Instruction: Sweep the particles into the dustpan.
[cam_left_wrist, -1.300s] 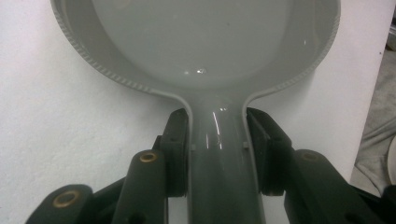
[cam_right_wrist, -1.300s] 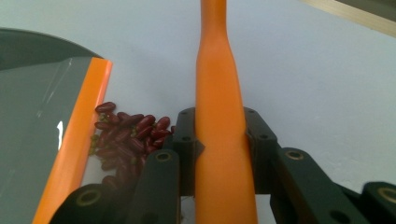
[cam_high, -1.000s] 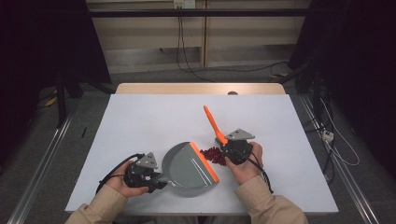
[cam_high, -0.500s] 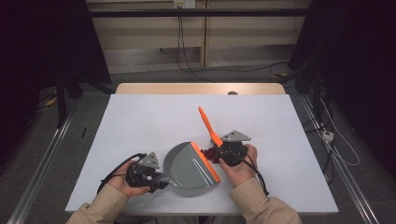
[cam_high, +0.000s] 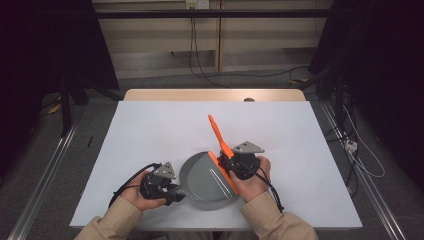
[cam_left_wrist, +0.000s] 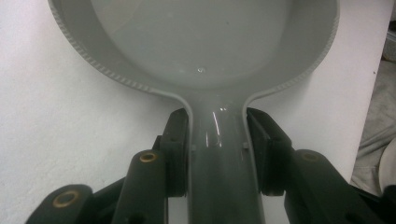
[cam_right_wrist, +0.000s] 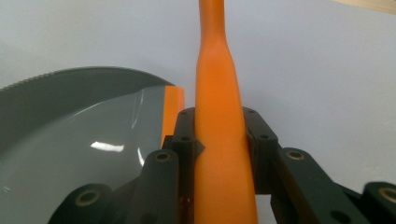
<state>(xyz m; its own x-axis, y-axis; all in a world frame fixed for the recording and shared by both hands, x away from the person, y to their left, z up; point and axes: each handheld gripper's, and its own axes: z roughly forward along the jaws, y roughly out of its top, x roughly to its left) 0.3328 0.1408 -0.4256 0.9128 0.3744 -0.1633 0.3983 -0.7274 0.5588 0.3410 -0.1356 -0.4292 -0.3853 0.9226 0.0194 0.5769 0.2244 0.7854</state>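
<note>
A grey dustpan (cam_high: 202, 184) with an orange lip (cam_high: 223, 173) lies on the white table near its front edge. My left gripper (cam_high: 172, 192) is shut on the dustpan's handle (cam_left_wrist: 217, 158), and the pan's bowl (cam_left_wrist: 201, 42) spreads beyond the jaws. An orange brush handle (cam_high: 218, 134) slants up and away from my right gripper (cam_high: 235, 162), which is shut on it right beside the dustpan's lip. In the right gripper view the brush handle (cam_right_wrist: 219, 116) runs up between the jaws, with the dustpan (cam_right_wrist: 79, 144) and its lip (cam_right_wrist: 173, 109) to the left. The brush head is hidden.
The white tabletop (cam_high: 150, 130) stretches open to the far side, ending at a wooden strip (cam_high: 215, 95). Both hands are close to the table's front edge. Cables (cam_high: 350, 145) and metal rails lie on the floor around the table.
My right gripper has carried the brush leftward until it sits against the dustpan's orange lip. The left gripper and the dustpan have barely shifted.
</note>
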